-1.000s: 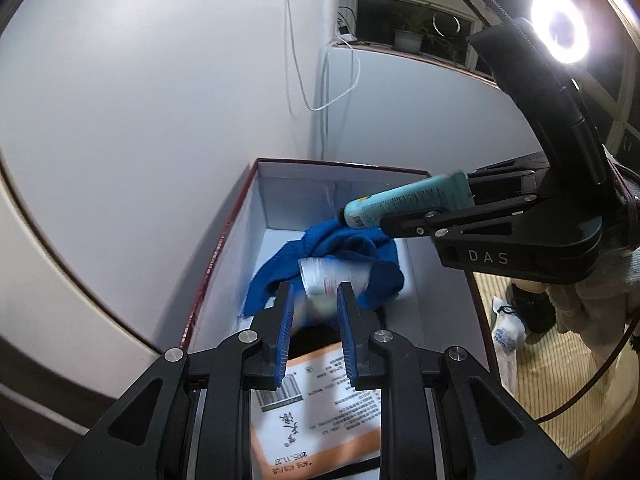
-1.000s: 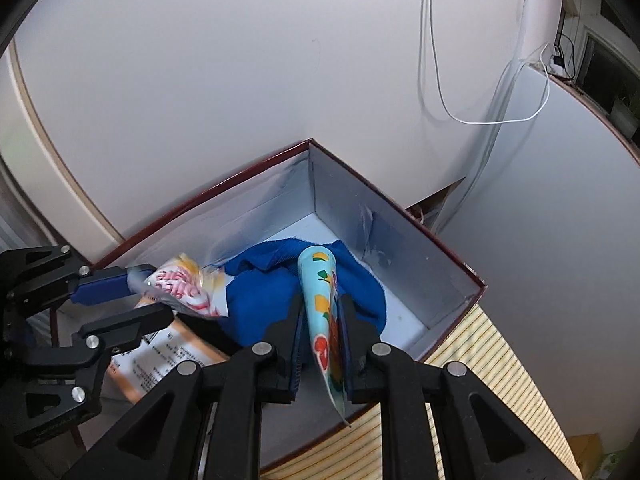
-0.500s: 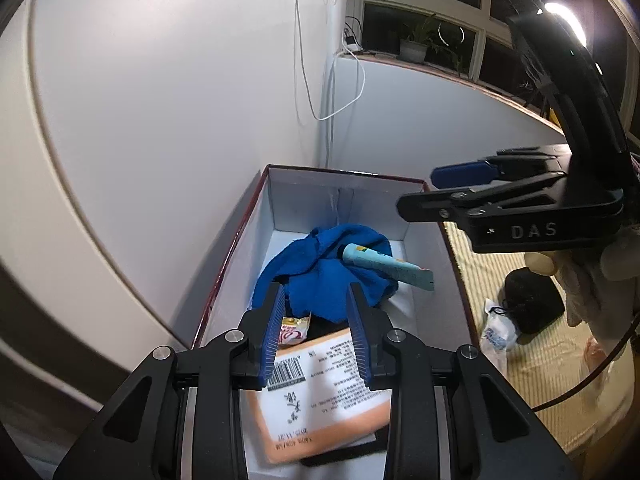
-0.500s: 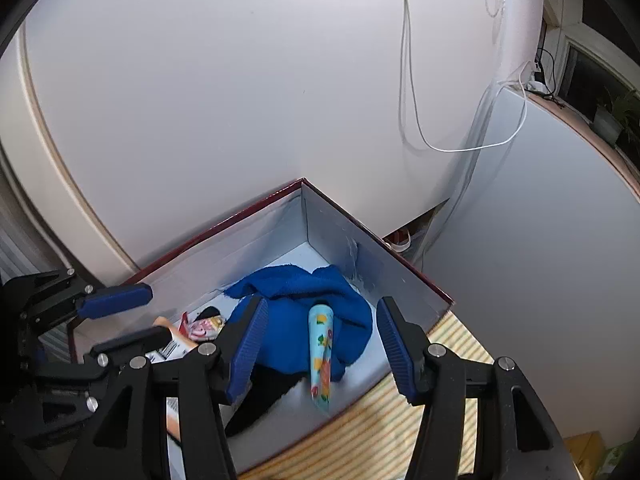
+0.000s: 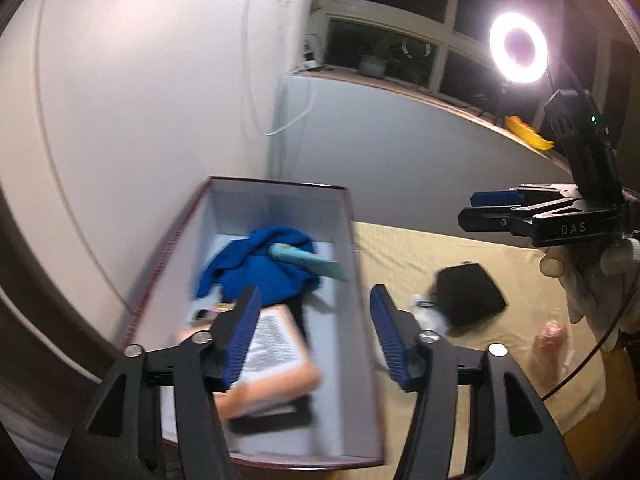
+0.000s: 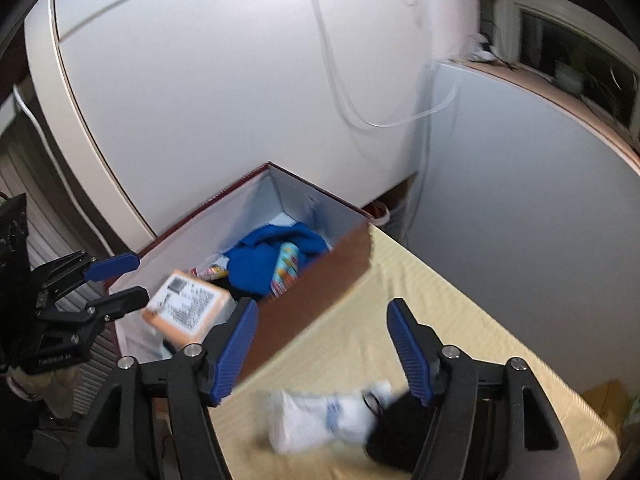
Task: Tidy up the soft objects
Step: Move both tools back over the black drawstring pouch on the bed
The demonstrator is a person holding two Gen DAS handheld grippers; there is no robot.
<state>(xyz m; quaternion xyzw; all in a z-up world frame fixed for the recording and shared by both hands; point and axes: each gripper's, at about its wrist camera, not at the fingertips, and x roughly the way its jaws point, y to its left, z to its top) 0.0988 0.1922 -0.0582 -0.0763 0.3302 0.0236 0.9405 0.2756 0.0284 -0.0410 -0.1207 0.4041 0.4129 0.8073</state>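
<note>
A dark red box [image 5: 352,240] [image 6: 320,288] with a white inside holds a blue cloth [image 5: 264,268] [image 6: 260,264], a light blue tube [image 5: 308,262] [image 6: 286,268], a small snack packet [image 6: 212,270] and an orange parcel [image 5: 276,364] [image 6: 188,308]. My left gripper [image 5: 314,332] is open and empty above the box's near end. My right gripper [image 6: 322,344] is open and empty above the yellow mat, right of the box. A white packet [image 6: 320,416] [image 5: 428,312] and a black soft object [image 5: 468,292] [image 6: 400,440] lie on the mat.
The yellow mat [image 5: 460,340] [image 6: 440,312] lies right of the box. White walls stand behind it, with a hanging cable [image 6: 360,112]. A ring light [image 5: 518,48] shines at the window sill. A pinkish packet [image 5: 554,344] lies on the mat at the right.
Both grippers let go of their objects into the box, opened wide and pulled back. The right one swung right over the mat. The tube lies on the blue cloth.
</note>
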